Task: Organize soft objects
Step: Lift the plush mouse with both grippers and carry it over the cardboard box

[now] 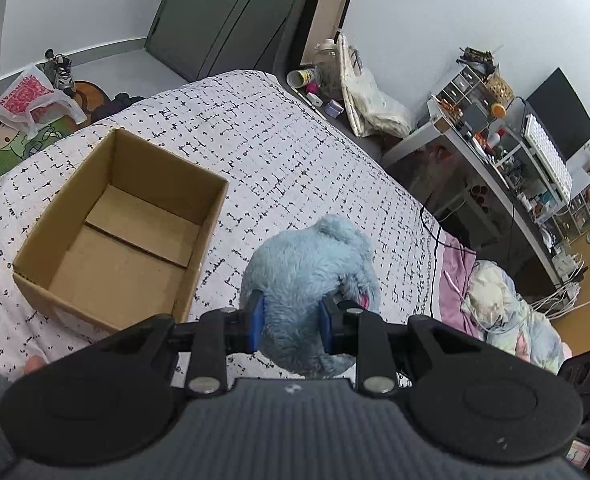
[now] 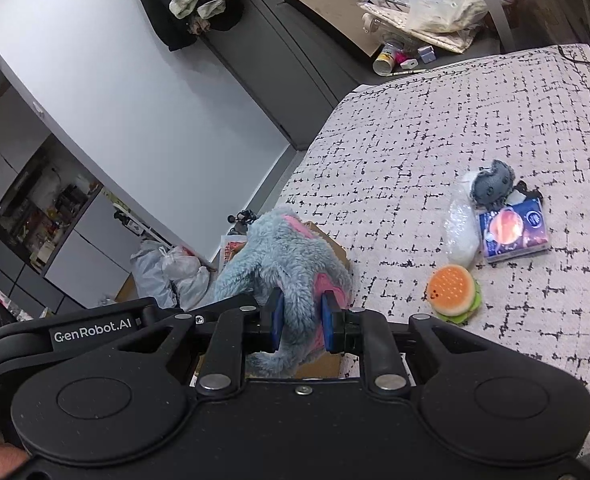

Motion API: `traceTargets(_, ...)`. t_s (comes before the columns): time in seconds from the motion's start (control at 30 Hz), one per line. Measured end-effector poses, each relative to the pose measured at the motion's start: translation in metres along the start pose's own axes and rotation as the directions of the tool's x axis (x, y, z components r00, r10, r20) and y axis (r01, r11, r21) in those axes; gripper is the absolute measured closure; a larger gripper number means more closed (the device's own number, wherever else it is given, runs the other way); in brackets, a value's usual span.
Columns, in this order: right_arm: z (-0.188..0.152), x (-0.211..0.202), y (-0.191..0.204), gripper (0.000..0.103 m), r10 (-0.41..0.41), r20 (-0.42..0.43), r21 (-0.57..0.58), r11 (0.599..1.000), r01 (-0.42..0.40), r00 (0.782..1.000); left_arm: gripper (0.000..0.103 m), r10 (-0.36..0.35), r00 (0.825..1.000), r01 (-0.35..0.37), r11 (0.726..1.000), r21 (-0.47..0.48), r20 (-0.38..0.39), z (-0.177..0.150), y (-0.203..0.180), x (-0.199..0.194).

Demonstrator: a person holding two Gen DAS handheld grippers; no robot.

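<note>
A blue plush toy (image 1: 311, 276) with pink patches is held by both grippers above the bed. My left gripper (image 1: 291, 326) is shut on one end of it, to the right of an open, empty cardboard box (image 1: 123, 232). My right gripper (image 2: 300, 322) is shut on the toy's other part (image 2: 283, 264), with the box edge (image 2: 335, 248) just behind and below it. On the bedspread to the right lie a burger-shaped soft toy (image 2: 453, 294), a clear plastic bag (image 2: 461, 232), a grey soft object (image 2: 491, 188) and a blue tissue pack (image 2: 513, 234).
The bed has a white, black-patterned cover (image 1: 295, 148). A cluttered desk (image 1: 507, 160) stands to its right, a crumpled blanket (image 1: 507, 308) lies at its corner, plastic bags (image 2: 171, 272) sit on the floor, and a dark wardrobe (image 1: 231, 12) stands behind.
</note>
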State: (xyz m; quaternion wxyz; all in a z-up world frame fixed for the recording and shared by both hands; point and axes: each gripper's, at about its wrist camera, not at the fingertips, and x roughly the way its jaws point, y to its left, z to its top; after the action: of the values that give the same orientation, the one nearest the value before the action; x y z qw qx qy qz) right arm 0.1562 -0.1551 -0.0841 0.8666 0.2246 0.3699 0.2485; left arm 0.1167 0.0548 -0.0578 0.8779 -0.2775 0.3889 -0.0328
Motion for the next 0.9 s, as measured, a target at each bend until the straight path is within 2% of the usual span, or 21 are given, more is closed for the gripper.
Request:
traceTargets(0.4,0.004,0.051,0.035,0.083,0.018,-0.044,-0.018,1.000,-0.019,0.999,0.076,0.017,1.000,-0.015,0.997,-0.075,0.026,0.033,0.049,0.001)
traceTargets(0.7,0.005,0.099,0.056,0.083,0.026,-0.106,-0.024,0.999,-0.029,0.994,0.076,0.058,0.998,-0.057,0.989,-0.135,0.004,0.061,0.094,0.013)
traceTargets(0.9,0.007,0.132,0.059,0.083,0.007,-0.145,-0.017,1.000,-0.009,0.989,0.076,0.073,0.997,-0.075,0.983,-0.167,-0.022,0.075,0.120,0.034)
